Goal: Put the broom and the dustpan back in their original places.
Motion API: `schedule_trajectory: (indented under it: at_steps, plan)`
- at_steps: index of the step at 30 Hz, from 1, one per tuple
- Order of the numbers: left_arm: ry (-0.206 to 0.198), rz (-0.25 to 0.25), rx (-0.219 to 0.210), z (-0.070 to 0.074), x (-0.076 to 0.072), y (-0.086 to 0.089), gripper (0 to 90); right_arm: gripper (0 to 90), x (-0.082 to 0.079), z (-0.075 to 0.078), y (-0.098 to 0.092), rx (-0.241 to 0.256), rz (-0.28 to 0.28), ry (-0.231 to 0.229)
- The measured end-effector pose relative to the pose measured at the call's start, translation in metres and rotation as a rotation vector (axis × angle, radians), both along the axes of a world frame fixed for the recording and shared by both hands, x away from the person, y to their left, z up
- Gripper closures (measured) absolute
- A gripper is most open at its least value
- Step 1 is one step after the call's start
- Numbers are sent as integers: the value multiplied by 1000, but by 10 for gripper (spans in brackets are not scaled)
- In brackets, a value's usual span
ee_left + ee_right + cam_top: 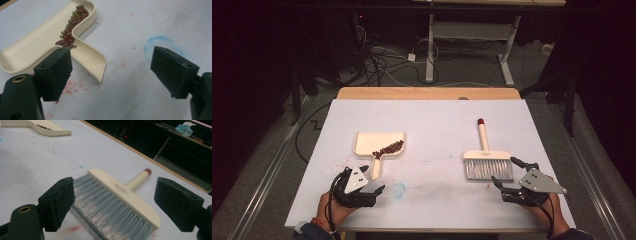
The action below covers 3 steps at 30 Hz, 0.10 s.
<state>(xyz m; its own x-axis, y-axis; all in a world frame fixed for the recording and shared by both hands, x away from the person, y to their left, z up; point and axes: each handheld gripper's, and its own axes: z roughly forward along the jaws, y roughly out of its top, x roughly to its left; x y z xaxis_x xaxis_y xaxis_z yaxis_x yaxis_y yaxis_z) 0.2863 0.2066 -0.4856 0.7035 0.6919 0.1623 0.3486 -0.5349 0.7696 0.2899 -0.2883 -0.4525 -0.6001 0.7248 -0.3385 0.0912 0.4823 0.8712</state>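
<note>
A cream dustpan (379, 144) lay flat on the white table (437, 125), a line of red and green beans (388, 148) along its back edge. The left gripper (371, 179) hovered just beside the pan's handle, jaws wide and holding nothing — a blue smudge (160, 45) marked the table between them. At the other side, the right gripper (507, 172) sat equally wide at the grey bristles of a brush (486, 160) — its red-tipped handle pointed away from the person.
</note>
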Motion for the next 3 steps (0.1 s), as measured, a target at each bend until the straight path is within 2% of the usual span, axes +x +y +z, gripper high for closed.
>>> schedule_trajectory:
  at_steps: [3]
  plan:
    - [-26,-3,6,3,1,-2,174,172,-3,3,-4,9,-6,-15]
